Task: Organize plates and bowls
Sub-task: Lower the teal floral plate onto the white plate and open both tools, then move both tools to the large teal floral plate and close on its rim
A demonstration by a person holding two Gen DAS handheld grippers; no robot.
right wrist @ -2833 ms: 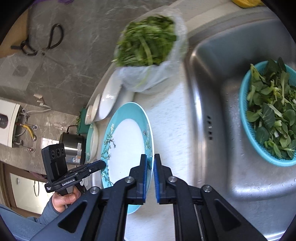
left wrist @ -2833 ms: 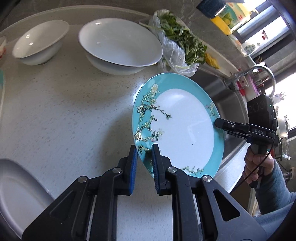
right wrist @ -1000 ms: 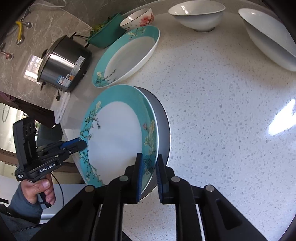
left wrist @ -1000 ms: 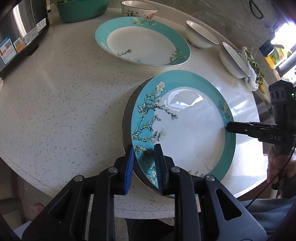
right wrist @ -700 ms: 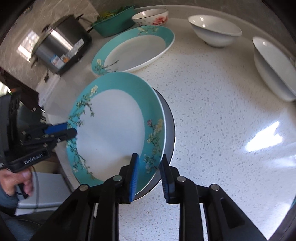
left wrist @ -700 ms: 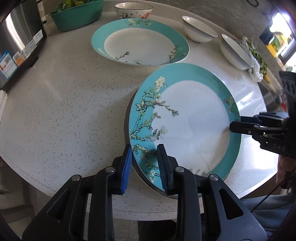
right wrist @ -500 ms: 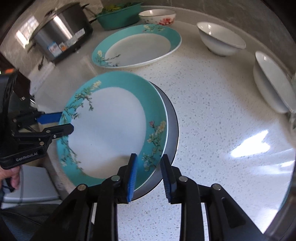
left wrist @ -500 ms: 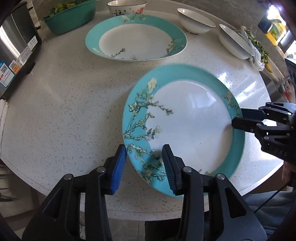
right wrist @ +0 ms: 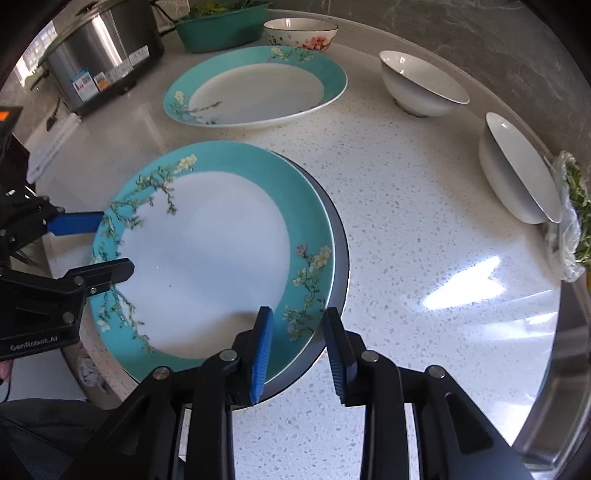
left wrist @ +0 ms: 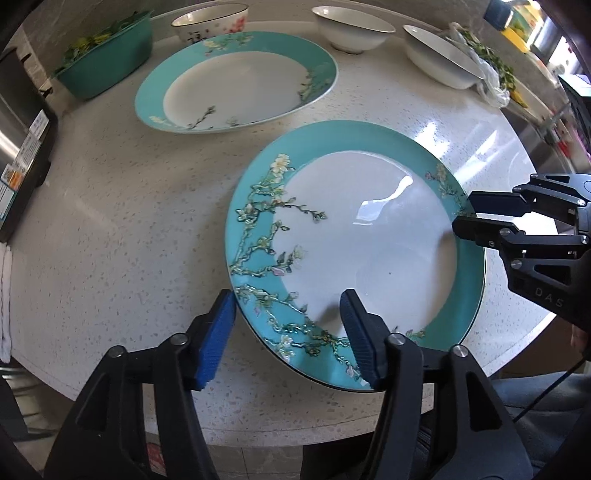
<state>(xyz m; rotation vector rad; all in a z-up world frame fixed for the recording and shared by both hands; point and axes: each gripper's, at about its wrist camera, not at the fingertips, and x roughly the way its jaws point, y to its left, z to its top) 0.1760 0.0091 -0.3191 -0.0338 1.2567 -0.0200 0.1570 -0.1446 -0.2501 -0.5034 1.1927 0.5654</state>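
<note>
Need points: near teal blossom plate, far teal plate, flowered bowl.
Near teal blossom-pattern plate (left wrist: 369,236), left wrist view, white centre.
Far teal blossom-pattern plate (right wrist: 258,88), right wrist view, white centre.
White bowl with pink flowers (right wrist: 301,35), right wrist view, outer wall.

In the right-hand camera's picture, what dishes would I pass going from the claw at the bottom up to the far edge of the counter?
Right claw → near teal flowered plate resting on a dark plate → second teal flowered plate → flowered bowl → teal tub of greens.

Teal plate (left wrist: 369,236) carried from sink side onto dark plate (right wrist: 338,258), both claws just opened off its rim
</note>
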